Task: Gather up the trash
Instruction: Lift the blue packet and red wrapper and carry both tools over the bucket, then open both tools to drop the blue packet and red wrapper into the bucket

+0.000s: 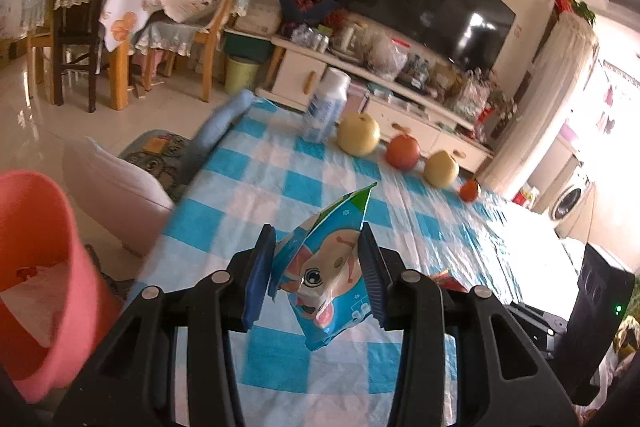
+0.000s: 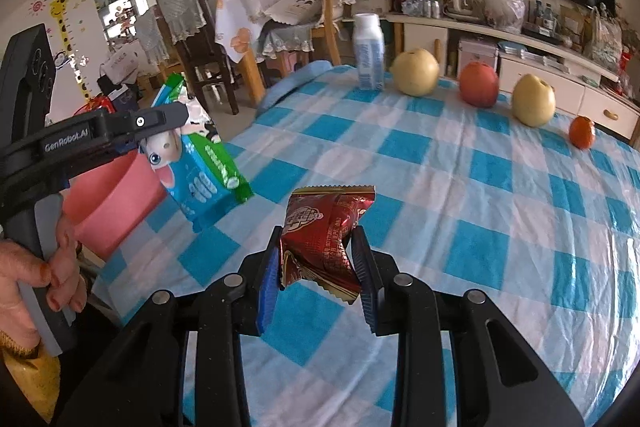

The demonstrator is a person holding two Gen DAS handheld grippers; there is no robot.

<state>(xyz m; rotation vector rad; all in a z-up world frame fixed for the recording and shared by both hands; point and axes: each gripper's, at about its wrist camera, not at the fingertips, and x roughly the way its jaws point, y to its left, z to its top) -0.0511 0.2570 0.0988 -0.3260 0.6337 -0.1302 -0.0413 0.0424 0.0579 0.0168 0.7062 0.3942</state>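
Your left gripper [image 1: 316, 247] was closed on a blue wrapper [image 1: 332, 271], both blue pads [image 1: 258, 275] pressed against its sides, and it was held up off the table. In the right wrist view the same gripper [image 2: 168, 135] reached in from the left, roughly level, with your left hand [image 2: 60, 275] wrapped around its grey handle, nails painted red. Your right gripper [image 2: 316, 251] pinched a red wrapper [image 2: 320, 235] between its pads [image 2: 269, 279], the jaws narrowed around the crumpled foil, and it pointed forward above the table.
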